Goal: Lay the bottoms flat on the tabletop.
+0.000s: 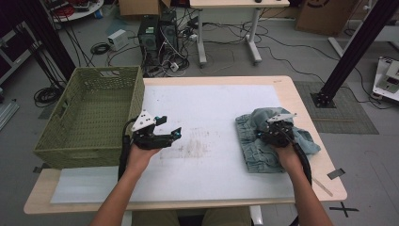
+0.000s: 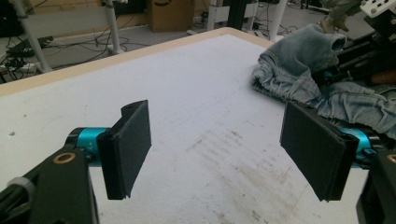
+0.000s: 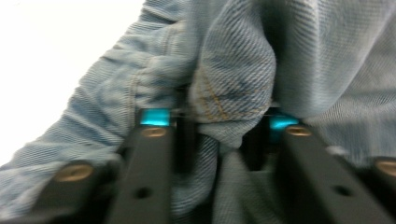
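Our right gripper (image 1: pixel 277 129) sits on a crumpled pair of light blue denim shorts (image 1: pixel 263 146), and in the right gripper view its two black jaws are clamped on a bunched fold of the denim (image 3: pixel 233 100) with a yellow-stitched seam. The shorts lie in a heap on the right side of the white table mat (image 1: pixel 211 122), near the table's right edge.

Our left gripper (image 1: pixel 162 134) hovers above the bare mat toward the left, jaws wide apart with nothing between them; its two black pads (image 2: pixel 128 149) frame a scuffed patch of the mat, and the shorts show to the right beyond them. A green woven basket (image 1: pixel 94 117) stands at the table's left end, just beside this gripper.

We judge the step in hand to be securing the shorts for a lift. To do it well, we should keep the right jaws squeezed on that thick fold, raise slowly so the cloth does not slip, and bring the open left gripper across to catch a second edge before carrying the shorts anywhere.
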The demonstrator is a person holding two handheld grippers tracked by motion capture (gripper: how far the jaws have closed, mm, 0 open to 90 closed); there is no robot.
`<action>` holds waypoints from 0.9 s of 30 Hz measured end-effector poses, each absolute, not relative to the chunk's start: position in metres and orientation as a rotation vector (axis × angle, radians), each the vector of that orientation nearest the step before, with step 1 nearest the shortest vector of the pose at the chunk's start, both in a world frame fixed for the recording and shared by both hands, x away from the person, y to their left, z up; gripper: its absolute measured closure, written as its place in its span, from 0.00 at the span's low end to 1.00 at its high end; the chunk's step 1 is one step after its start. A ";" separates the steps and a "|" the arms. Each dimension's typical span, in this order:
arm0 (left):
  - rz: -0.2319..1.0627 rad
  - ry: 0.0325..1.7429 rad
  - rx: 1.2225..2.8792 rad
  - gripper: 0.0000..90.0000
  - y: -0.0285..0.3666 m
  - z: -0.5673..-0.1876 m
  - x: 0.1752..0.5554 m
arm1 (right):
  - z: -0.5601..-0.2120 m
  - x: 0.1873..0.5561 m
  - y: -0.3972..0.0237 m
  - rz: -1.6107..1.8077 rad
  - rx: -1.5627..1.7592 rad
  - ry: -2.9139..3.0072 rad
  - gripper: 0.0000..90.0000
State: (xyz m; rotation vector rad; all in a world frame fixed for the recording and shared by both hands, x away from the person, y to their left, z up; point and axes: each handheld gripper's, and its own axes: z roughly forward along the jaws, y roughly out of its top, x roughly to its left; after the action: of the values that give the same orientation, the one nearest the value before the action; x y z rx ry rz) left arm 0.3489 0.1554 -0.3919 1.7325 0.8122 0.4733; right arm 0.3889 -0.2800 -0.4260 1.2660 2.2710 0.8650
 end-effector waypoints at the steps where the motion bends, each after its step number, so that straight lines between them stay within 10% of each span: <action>1: 0.474 0.810 1.734 0.28 0.154 -0.393 0.349 | -0.426 0.389 -0.278 0.871 1.260 2.278 0.86; 27: 0.382 0.864 1.760 0.32 0.137 -0.428 0.355 | -0.421 0.400 -0.215 1.142 1.159 2.307 0.77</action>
State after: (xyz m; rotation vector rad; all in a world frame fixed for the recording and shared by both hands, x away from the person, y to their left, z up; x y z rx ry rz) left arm 0.3552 0.1369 -0.4281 1.7604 0.8643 0.3822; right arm 0.3998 -0.2150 -0.4206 1.1588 2.3068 1.1416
